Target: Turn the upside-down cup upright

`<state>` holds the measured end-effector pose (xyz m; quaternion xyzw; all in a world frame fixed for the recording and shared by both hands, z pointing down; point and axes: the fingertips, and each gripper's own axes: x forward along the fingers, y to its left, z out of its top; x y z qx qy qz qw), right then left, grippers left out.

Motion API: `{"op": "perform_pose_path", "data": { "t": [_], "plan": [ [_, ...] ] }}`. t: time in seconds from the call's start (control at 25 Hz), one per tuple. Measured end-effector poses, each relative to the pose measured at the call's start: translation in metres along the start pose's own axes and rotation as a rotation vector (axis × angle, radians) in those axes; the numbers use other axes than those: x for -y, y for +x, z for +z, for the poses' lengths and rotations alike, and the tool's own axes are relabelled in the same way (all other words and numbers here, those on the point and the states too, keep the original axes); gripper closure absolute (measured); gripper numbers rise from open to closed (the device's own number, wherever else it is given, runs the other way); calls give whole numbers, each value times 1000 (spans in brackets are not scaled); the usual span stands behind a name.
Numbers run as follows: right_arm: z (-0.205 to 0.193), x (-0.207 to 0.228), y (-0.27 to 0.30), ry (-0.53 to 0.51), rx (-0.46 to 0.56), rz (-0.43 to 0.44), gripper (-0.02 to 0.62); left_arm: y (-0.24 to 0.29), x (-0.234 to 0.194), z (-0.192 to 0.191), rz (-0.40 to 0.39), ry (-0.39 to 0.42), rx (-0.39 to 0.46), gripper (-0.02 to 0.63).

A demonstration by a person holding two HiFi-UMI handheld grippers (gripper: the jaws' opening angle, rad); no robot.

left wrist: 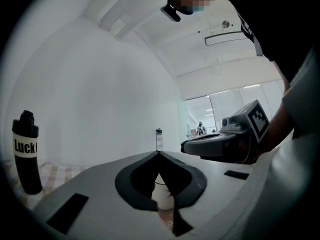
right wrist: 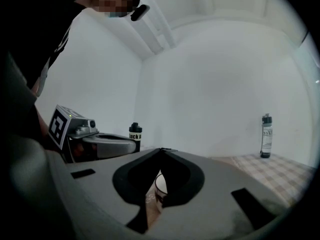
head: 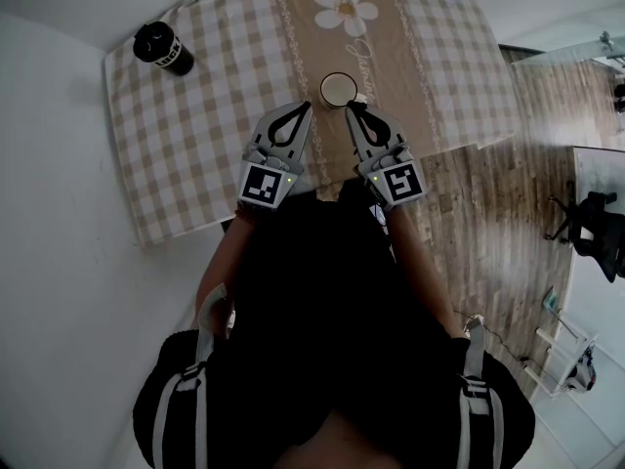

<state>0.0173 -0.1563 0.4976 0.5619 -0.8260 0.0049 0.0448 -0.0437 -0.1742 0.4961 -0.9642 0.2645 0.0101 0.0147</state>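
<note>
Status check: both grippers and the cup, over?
Left gripper shut, empty; right gripper shut, empty. Cup on the tablecloth just ahead of both tips, not gripped. Nothing in between; black bottle far off left.

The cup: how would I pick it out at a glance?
Find the checked tablecloth and follow its tan strip down from the daisy print. The cup sits there, just ahead of the left gripper and right gripper: small, pale and round, unlike the tall black bottle.
</note>
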Motion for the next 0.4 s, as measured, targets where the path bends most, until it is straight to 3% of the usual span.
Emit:
{"op": "perform_pose_path", "data": {
  "t": [0.4],
  "plan": [
    [-18,-3,-2,43,-29,16,591,-11,0,-21,33,-38,-54,606]
  ]
}}
